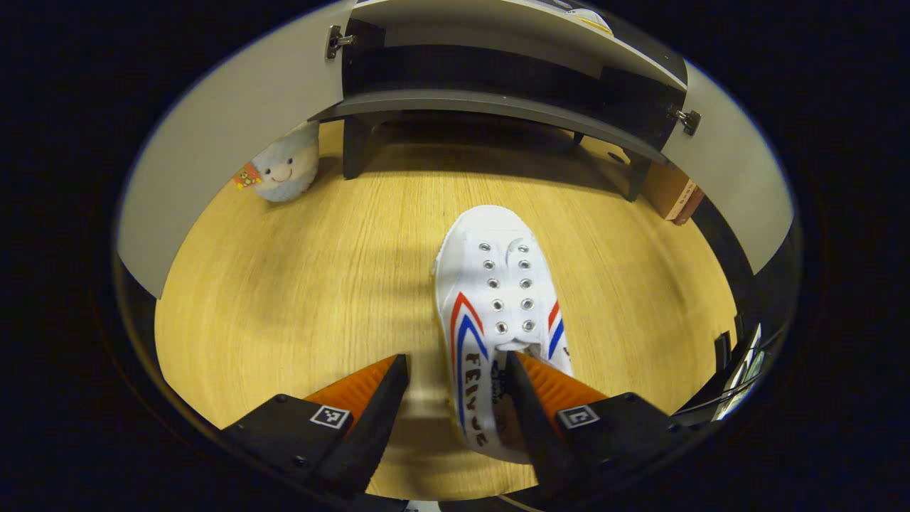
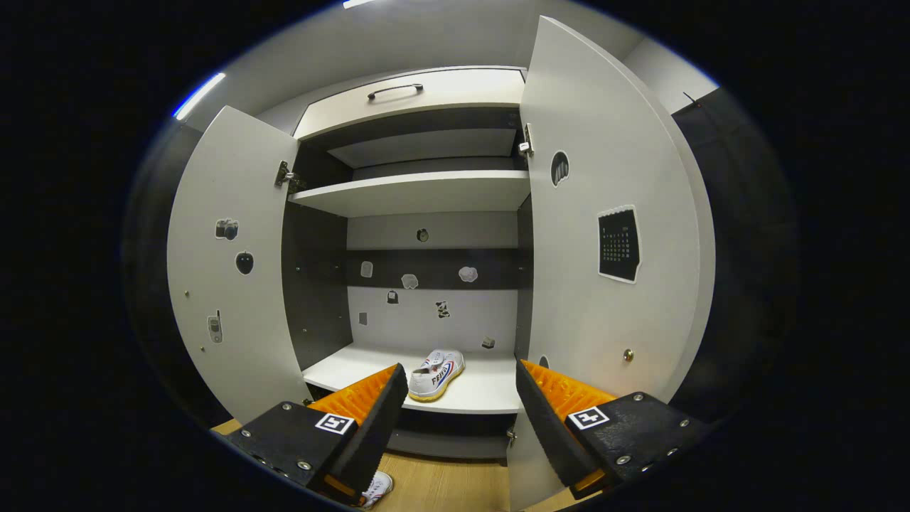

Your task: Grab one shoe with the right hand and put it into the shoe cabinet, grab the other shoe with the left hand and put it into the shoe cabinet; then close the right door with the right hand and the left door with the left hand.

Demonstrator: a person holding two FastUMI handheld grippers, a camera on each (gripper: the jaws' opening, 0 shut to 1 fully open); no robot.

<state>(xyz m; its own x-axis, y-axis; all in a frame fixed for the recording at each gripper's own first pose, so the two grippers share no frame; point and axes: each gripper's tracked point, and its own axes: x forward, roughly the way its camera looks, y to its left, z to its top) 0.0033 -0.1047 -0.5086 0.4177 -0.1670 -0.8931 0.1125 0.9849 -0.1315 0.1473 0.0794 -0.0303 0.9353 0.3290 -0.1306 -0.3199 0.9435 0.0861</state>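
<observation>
The second shoe [image 1: 498, 313] lies on the floor [image 1: 298, 284], toe pointing at the shoe cabinet [image 1: 498, 107]. The left gripper [image 1: 455, 398] is wide open right over its heel end, one finger near the opening. The right gripper [image 2: 455, 405] is open and empty, facing the first shoe [image 2: 437, 375] on the bottom shelf [image 2: 490, 395].
</observation>
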